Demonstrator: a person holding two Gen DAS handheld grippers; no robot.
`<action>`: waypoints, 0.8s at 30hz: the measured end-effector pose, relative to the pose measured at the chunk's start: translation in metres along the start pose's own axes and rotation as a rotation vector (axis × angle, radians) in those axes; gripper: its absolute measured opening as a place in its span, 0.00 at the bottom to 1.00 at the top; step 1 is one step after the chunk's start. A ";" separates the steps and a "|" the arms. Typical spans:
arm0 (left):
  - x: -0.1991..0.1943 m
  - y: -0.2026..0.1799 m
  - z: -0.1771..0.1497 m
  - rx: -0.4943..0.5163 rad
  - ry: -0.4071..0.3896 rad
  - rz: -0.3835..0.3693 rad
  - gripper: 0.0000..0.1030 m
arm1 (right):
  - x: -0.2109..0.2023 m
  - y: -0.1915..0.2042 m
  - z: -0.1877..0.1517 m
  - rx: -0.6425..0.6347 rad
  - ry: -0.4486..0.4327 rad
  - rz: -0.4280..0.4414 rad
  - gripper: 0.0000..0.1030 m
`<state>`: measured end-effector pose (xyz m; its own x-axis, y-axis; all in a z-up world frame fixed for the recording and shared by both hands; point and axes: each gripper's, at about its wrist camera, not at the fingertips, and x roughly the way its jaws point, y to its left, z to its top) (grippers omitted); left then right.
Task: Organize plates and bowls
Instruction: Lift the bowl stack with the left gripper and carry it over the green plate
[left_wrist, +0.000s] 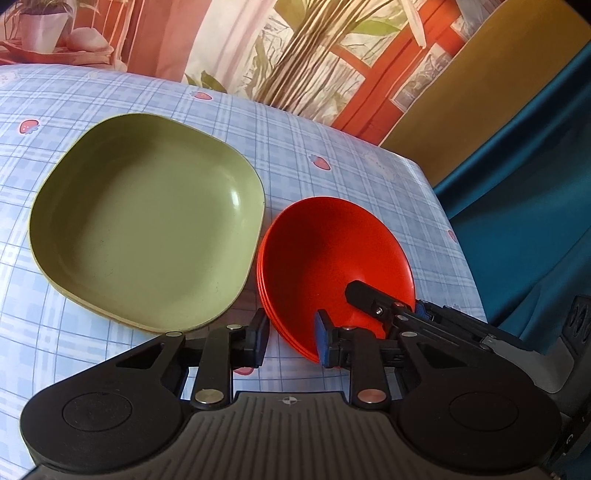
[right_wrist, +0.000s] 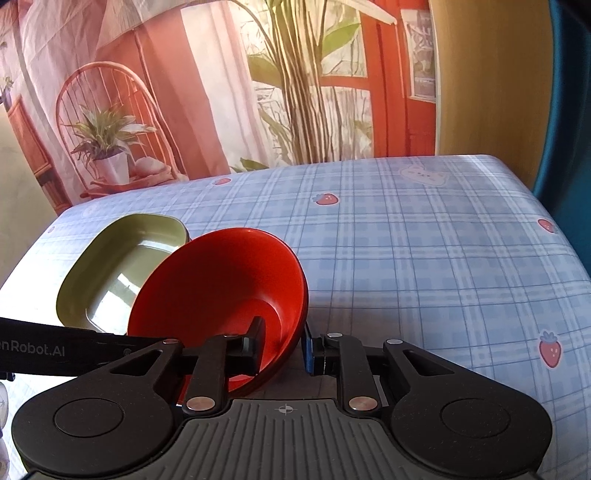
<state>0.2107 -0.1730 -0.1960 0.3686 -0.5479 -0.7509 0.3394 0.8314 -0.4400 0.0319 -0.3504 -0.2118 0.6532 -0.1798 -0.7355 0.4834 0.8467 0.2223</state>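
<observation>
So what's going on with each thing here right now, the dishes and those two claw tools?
Red bowls: nested stack, tilted up off the tablecloth, both grippers at its rim.
Green plates: stacked flat on the tablecloth, untouched, empty.
Left gripper: fingers straddle the near rim of the red bowls; a gap shows, so grip unclear.
Right gripper: one finger inside the bowl, one outside, jaws straddling the wall; contact unclear.
</observation>
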 end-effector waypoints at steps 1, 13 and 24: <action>-0.001 0.000 -0.002 -0.003 -0.005 0.003 0.27 | -0.002 0.000 -0.001 0.011 -0.010 -0.004 0.18; -0.009 -0.004 -0.014 0.000 -0.026 0.006 0.27 | -0.017 -0.001 -0.015 0.070 -0.027 -0.005 0.18; -0.017 -0.003 -0.019 0.002 -0.029 -0.031 0.27 | -0.028 -0.003 -0.017 0.081 -0.025 -0.010 0.17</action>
<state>0.1873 -0.1643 -0.1910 0.3825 -0.5760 -0.7224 0.3526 0.8137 -0.4621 0.0021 -0.3399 -0.2026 0.6618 -0.2016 -0.7221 0.5350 0.8017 0.2665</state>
